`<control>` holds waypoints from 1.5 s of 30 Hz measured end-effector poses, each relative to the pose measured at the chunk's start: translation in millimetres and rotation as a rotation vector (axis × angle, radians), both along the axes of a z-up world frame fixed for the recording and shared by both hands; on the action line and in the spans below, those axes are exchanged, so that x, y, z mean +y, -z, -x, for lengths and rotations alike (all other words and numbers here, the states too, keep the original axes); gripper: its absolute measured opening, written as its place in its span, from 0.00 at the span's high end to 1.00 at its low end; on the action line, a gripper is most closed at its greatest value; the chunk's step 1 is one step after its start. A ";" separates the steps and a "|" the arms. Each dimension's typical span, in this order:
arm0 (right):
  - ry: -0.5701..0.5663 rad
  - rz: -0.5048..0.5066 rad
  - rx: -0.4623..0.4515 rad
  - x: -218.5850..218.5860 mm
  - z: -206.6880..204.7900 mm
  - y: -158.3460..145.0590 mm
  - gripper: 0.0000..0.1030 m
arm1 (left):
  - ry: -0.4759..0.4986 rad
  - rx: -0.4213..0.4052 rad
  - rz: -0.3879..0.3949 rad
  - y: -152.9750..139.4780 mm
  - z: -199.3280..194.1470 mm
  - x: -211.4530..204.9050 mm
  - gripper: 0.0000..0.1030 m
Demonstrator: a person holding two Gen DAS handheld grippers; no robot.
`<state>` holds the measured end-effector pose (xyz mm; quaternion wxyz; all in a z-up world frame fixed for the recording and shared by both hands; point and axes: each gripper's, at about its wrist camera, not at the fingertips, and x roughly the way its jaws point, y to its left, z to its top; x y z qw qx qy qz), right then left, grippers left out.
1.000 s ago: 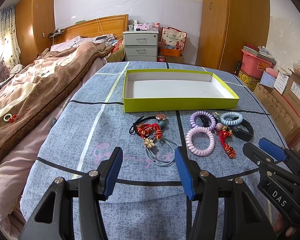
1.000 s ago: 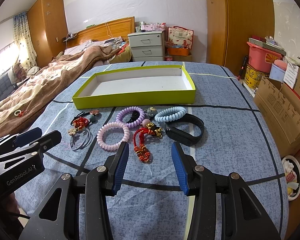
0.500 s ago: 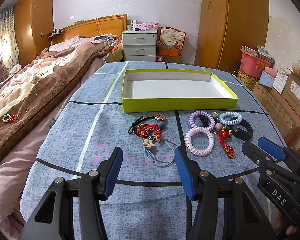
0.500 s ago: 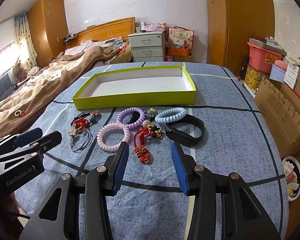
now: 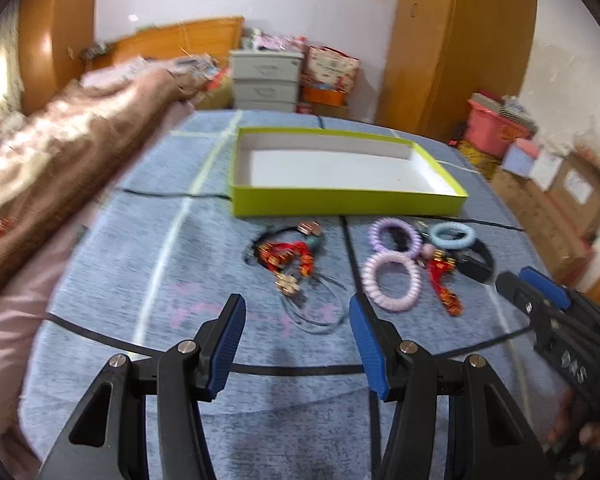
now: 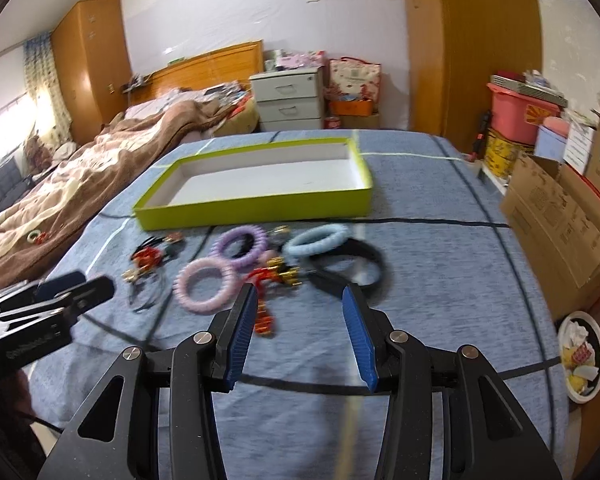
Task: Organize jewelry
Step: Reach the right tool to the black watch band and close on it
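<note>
Both jaws wide open, nothing held: left gripper (image 5: 296, 320) low in the middle of its frame, right gripper (image 6: 300, 308) low in the middle of its own. Jewelry spread on the blue cloth (image 6: 440, 264), just in front of the green box (image 6: 256, 208). Right view, middle of the frame: pink coil ring (image 6: 206, 286), purple coil ring (image 6: 242, 246), light blue coil ring (image 6: 320, 240) lying against a black band (image 6: 356, 276), and a red tassel charm (image 6: 270, 280) running down between the right jaws. Left view, middle: a red and black bunch of cords (image 5: 290, 258) with thin loops, sitting apart from the rings. Box still bare inside, at the far side of the cloth. Likely trouble: pieces touch and overlap, so grabbing one could drag a neighbor along or knot the cords. Coil rings look springy and could pop out of a loose pinch. Blurry pictures, so small beads hard to make out.
</note>
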<state>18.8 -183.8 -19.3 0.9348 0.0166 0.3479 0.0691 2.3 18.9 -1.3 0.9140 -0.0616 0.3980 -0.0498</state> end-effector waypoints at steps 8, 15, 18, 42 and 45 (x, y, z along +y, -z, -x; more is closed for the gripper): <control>0.091 -0.001 0.051 -42.3 -25.2 4.3 0.56 | 0.032 0.032 0.061 8.3 -10.6 13.1 0.45; 0.014 -0.016 0.130 -46.0 -61.0 13.1 0.56 | 0.024 0.060 0.093 12.9 -20.9 27.3 0.45; -0.038 0.005 0.133 -39.9 -71.0 16.1 0.56 | 0.018 0.068 0.098 14.0 -23.5 32.4 0.45; -0.079 0.030 0.172 -41.4 -74.9 23.4 0.90 | 0.039 0.097 0.145 20.7 -30.3 42.1 0.46; -0.057 0.030 0.161 -46.5 -70.0 19.7 0.90 | 0.066 0.101 0.134 21.7 -32.1 36.3 0.46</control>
